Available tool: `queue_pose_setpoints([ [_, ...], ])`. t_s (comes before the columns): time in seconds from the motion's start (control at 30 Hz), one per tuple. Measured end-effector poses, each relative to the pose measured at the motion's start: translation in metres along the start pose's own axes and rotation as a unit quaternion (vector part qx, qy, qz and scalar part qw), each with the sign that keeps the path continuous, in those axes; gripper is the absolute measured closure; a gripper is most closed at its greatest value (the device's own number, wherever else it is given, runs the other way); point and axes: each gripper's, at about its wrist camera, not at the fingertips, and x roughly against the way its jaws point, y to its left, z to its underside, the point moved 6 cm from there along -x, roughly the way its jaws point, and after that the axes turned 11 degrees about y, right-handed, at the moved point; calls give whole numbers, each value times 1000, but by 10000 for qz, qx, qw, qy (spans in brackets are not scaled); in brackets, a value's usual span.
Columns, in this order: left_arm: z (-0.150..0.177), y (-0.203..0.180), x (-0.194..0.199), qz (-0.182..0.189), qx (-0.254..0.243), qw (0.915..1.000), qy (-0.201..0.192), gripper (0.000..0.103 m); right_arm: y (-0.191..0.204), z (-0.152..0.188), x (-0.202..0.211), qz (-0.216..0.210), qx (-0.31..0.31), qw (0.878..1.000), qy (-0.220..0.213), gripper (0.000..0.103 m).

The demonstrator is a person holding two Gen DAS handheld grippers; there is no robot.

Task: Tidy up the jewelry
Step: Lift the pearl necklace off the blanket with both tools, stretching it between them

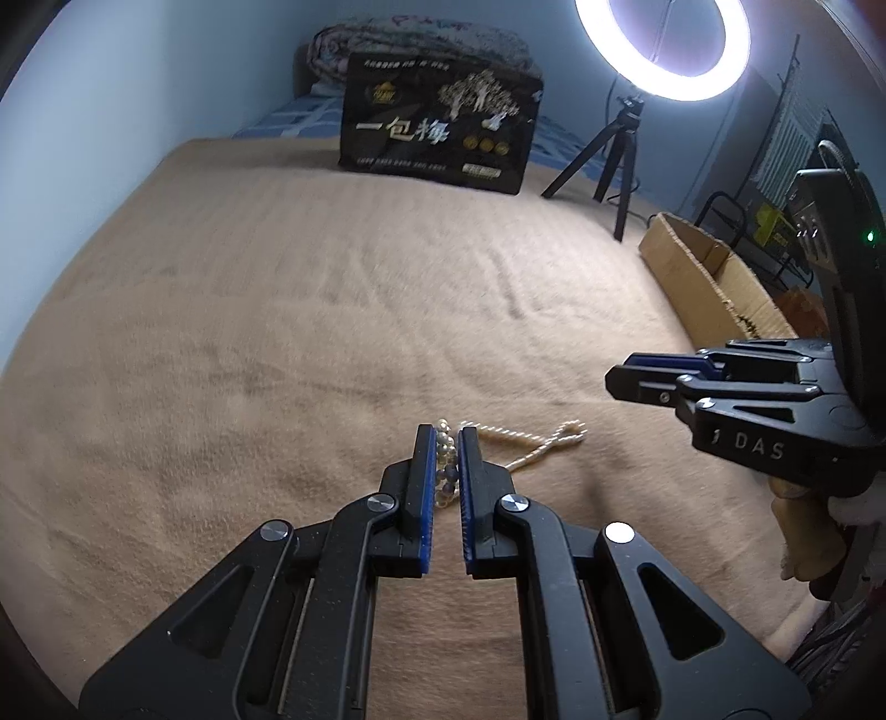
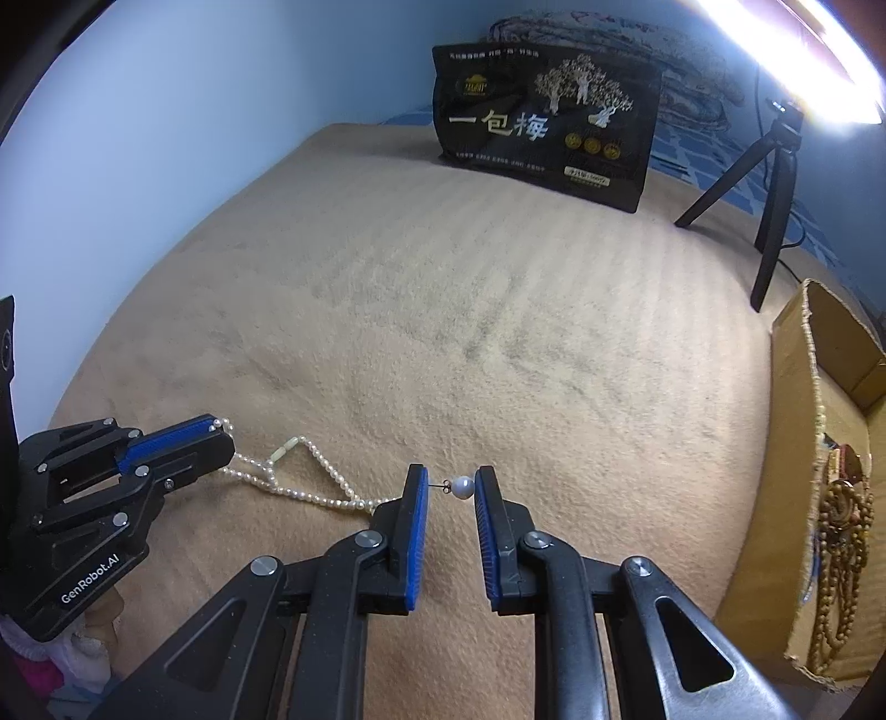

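Now the left gripper (image 1: 446, 443) pinches a beaded bracelet (image 1: 447, 465) just beside the pearl necklace (image 2: 310, 487) on the blanket (image 2: 443, 332). Right gripper (image 2: 451, 487) pinches a pearl earring (image 2: 462, 487), right of the necklace.

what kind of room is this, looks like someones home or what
Most likely a bedroom at home, set up for filming. The work surface looks like a bed under a tan blanket, with a folded quilt against the wall, and a ring light on a small tripod beside it.
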Motion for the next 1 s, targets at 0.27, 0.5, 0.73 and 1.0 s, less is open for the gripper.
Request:
queue_pose_setpoints([
  [0.27, -7, -20, 14, 148, -129, 9997, -119, 97, -4, 6, 22, 16, -39, 9999, -158, 87],
  [0.5, -18, -31, 24, 256, -148, 9993, -221, 97, -17, 11, 44, 52, -182, 9993, -330, 87],
  [0.73, -33, -43, 43, 365, -191, 9983, -405, 97, -37, 18, 68, 92, -343, 9982, -492, 87],
  [1.0, -55, -68, 64, 523, -365, 9963, -584, 97, -59, 32, 97, 197, -536, 9961, -671, 87],
])
